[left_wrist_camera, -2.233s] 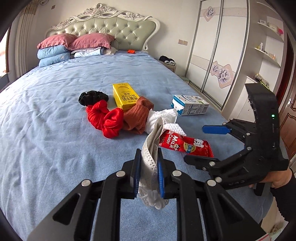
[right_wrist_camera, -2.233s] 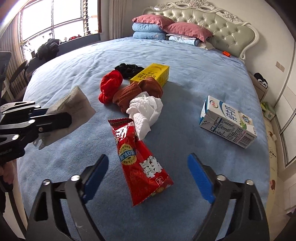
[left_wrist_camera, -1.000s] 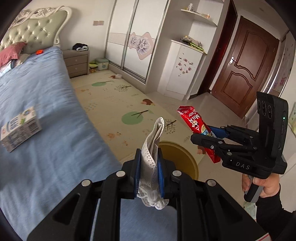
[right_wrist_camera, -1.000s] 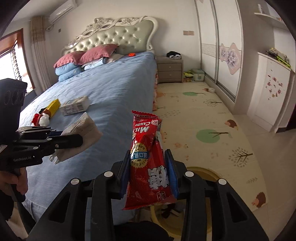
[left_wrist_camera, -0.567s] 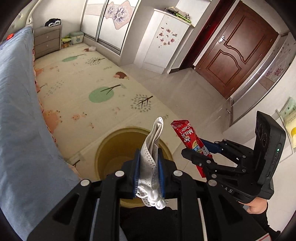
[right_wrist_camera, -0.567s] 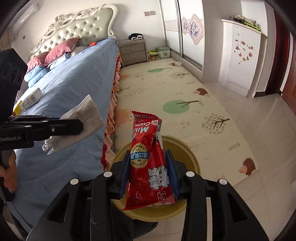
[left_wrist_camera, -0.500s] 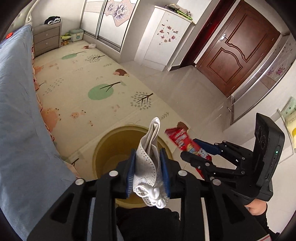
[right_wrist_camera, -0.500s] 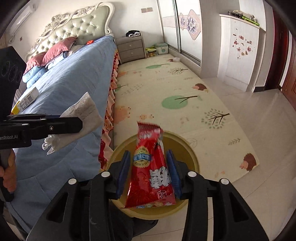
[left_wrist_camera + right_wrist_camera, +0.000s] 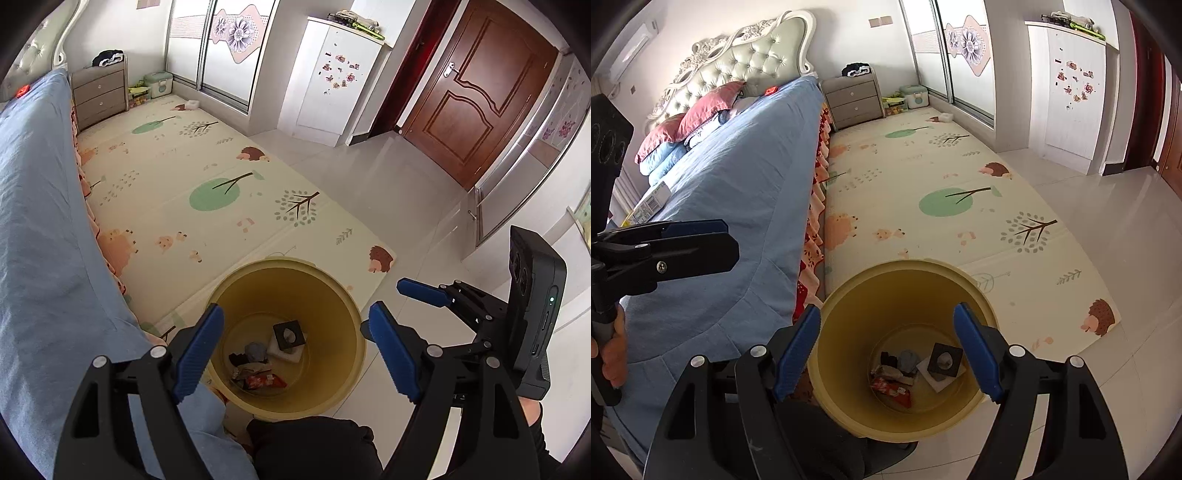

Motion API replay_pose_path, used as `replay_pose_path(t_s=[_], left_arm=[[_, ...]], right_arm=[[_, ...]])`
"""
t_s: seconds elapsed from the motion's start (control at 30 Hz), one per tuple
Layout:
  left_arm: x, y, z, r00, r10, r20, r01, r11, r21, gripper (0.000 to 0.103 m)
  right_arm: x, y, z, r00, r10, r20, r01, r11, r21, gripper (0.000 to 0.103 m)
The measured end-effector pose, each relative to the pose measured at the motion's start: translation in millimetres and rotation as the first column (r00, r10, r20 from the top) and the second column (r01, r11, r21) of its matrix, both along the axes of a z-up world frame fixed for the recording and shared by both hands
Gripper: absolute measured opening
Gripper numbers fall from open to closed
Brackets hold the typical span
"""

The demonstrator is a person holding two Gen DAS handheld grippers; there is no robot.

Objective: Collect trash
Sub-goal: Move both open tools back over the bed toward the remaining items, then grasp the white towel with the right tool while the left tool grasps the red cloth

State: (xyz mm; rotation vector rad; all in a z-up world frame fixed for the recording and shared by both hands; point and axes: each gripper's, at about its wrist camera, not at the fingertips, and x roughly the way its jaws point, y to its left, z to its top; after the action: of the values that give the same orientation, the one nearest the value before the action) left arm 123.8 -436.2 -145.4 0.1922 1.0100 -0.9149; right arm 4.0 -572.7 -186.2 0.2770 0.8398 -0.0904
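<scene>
A round yellow bin (image 9: 343, 295) stands upright on the floor by the bed – open-topped. At its bottom lies trash: a red wrapper (image 9: 891, 389) at 7 o'clock, a white-and-black box (image 9: 945, 363) at 3.

Bin (image 9: 354, 306) on floor beside bed (image 9: 40, 236), trash (image 9: 258, 365) inside it, play mat (image 9: 207, 192) behind, nightstand (image 9: 98, 90) beyond

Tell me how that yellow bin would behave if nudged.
The bin is probably light: thin plastic walls, only a few scraps at the bottom. It would likely slide on the glossy tiles rather than tip, being wide and squat.
</scene>
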Motion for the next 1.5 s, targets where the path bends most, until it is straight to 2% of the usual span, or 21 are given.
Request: replay_pose_path(t_s=[0.2,0.43,0.53,0.67,0.77,0.93,1.1,1.3,1.37,1.5], left_arm=[[-5,10,13,1.000,0.009,0.013,-0.008,0.999,-0.035,0.080],[-10,47,38,0.995,0.055,0.081,-0.049,0.996,-0.075,0.080],[-11,76,52,0.983,0.113,0.145,-0.102,0.991,-0.082,0.080],[-13,128,71,0.952,0.203,0.231,-0.185,0.978,-0.098,0.081],[-12,173,85,0.918,0.280,0.281,-0.258,0.960,-0.113,0.086],[-10,251,102,0.854,0.407,0.325,-0.384,0.913,-0.135,0.086],[-13,324,116,0.765,0.522,0.377,-0.494,0.852,-0.175,0.092],[-22,399,130,0.642,0.636,0.428,-0.605,0.763,-0.227,0.098],[-25,418,132,0.611,0.662,0.434,-0.626,0.740,-0.246,0.099],[-28,452,128,0.565,0.708,0.423,-0.674,0.692,-0.258,0.099]], right_arm=[[-1,5,11,1.000,-0.003,0.009,0.003,1.000,-0.016,0.073],[1,29,36,0.997,0.043,0.063,-0.040,0.998,-0.044,0.073],[6,53,51,0.990,0.096,0.107,-0.088,0.993,-0.079,0.073],[18,90,70,0.972,0.174,0.159,-0.160,0.983,-0.094,0.073],[30,121,82,0.953,0.236,0.190,-0.222,0.970,-0.096,0.073],[50,177,100,0.912,0.342,0.225,-0.328,0.940,-0.099,0.073],[65,240,119,0.857,0.441,0.265,-0.418,0.897,-0.142,0.078],[73,308,134,0.786,0.537,0.307,-0.506,0.844,-0.180,0.087],[75,330,137,0.765,0.566,0.307,-0.527,0.824,-0.207,0.090],[84,367,137,0.734,0.608,0.303,-0.571,0.794,-0.210,0.094]])
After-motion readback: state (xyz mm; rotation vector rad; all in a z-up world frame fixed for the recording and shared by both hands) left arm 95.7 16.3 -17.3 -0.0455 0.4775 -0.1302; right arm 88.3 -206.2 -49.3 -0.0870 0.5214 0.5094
